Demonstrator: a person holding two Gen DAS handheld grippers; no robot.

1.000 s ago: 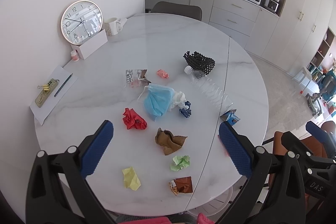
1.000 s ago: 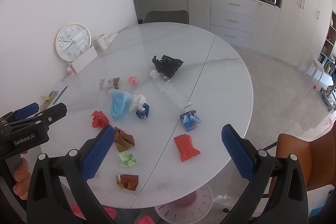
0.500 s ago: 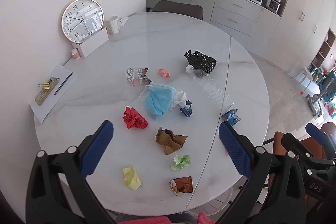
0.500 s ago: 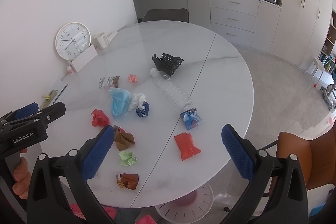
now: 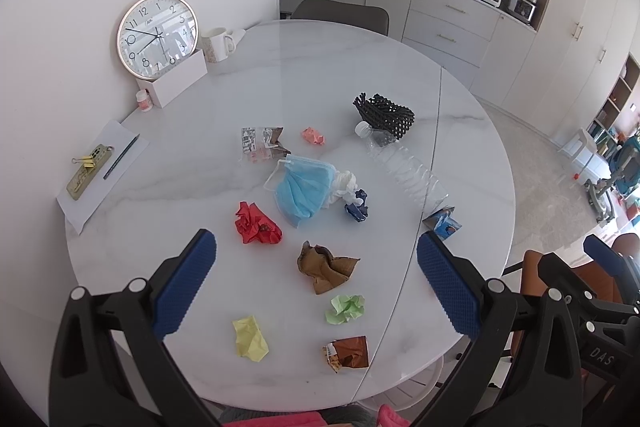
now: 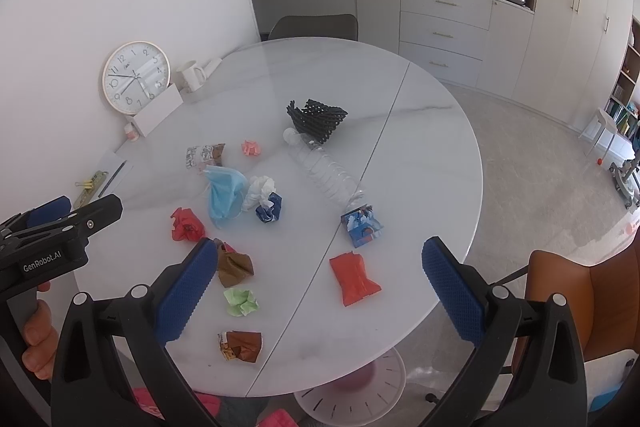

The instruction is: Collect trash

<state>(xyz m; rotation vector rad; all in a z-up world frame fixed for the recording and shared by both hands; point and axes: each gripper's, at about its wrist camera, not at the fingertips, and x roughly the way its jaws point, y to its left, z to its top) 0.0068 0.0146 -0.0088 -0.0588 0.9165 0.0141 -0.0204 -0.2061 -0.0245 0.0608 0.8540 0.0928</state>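
Observation:
Several pieces of trash lie on a round white marble table: a blue face mask, a red paper ball, a brown wad, a green wad, a yellow wad, a brown wrapper, a clear plastic bottle and black netting. An orange-red packet and a blue packet lie nearer the right edge. My left gripper hovers open above the near edge. My right gripper is open too, holding nothing.
A wall clock leans on a white box, with a mug beside it. Paper with a pen and clips lies at the left. A grey chair stands behind the table, an orange chair at the right.
Both views have shifted slightly; the trash sits a touch further up in the frames. Both grippers stay open and nothing has been picked up.

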